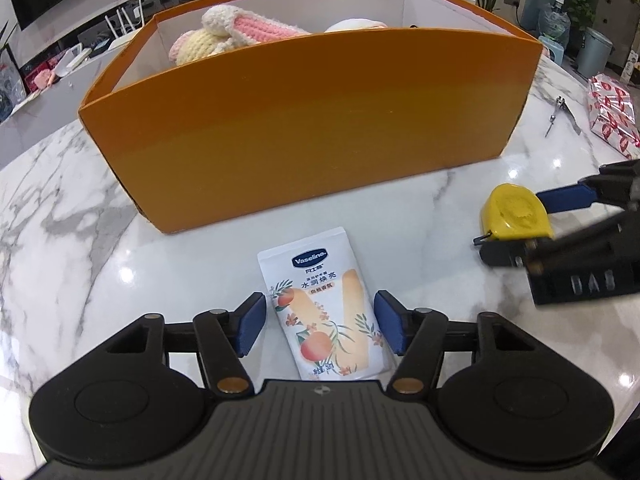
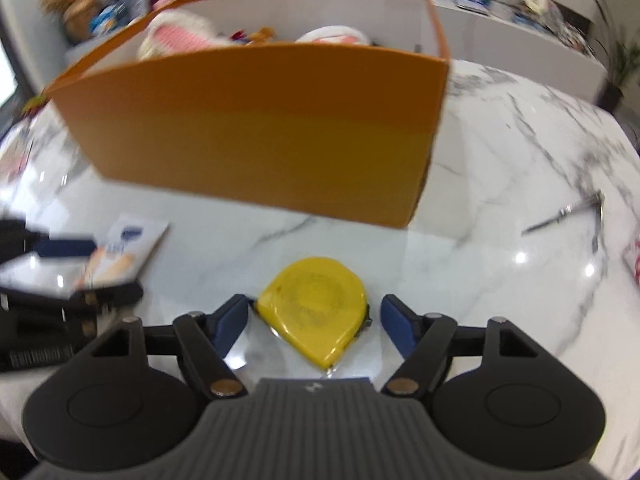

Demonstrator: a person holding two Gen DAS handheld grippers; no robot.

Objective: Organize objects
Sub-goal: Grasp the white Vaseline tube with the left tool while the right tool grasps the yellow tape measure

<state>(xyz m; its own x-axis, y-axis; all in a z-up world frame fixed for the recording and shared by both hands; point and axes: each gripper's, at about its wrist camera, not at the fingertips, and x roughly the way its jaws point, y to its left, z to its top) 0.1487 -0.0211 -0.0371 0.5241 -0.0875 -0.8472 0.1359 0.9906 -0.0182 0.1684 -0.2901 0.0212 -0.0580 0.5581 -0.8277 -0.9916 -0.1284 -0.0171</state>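
1. The left gripper straddles a white pouch lying flat on the marble table; its pads sit close beside the pouch's edges without clearly pressing.
2. The right gripper brackets a yellow tape measure, the left pad at its edge, the right pad apart.
3. An orange box stands behind both.

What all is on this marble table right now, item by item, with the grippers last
Box: one, orange, white inside, back of table.
Crocheted toy: one, cream and pink, inside box at left.
Pouch: one, white with peach print, flat before the box, between the left gripper's fingers.
Tape measure: one, yellow, right of pouch, between the right gripper's fingers.
Metal tool: one, silver, far right.
Packet: one, red and white, right edge.
Table: one, white marble.
Left gripper: black, blue pads, small gaps either side of pouch.
Right gripper: same, straddling tape measure.
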